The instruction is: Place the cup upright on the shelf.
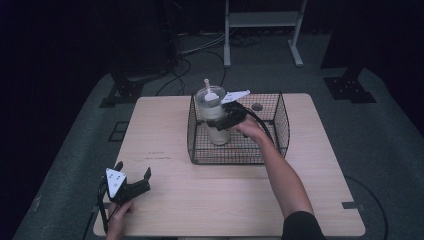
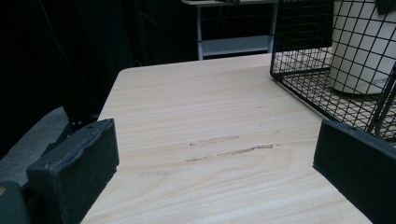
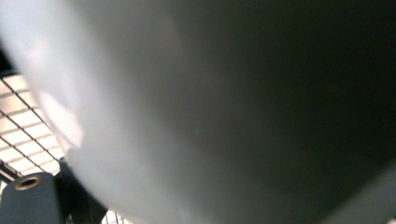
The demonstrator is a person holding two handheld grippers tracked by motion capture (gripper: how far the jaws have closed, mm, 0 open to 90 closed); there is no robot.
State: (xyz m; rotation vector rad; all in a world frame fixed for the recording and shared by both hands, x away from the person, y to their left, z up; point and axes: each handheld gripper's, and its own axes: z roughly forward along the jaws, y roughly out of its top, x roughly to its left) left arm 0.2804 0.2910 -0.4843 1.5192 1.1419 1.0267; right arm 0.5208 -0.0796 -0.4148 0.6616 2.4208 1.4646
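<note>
Table point(image 1: 200, 195): pale wood-grain top, rounded corners, a few scuff marks near the middle point(image 2: 229, 149). I see it standing on grey floor matting point(image 1: 380, 150) in a dark room.

Wire basket point(image 1: 277, 125): black mesh, at the far centre of the table.

Tumbler point(image 1: 214, 115): tall, whitish, with lid and straw, upright inside the basket at its left end.

Right gripper point(image 1: 225, 120): reached over the basket's near wall, against the tumbler's side. Its own view is blurred pale surface, so I cannot tell whether the jaws have closed on it.

Left gripper point(image 1: 132, 182): resting at the near-left table corner, jaws spread wide, holding nothing.

Background: metal shelf frame point(image 1: 262, 30), black stand bases point(image 1: 122, 92), loose cables point(image 1: 182, 70) on the floor.
</note>
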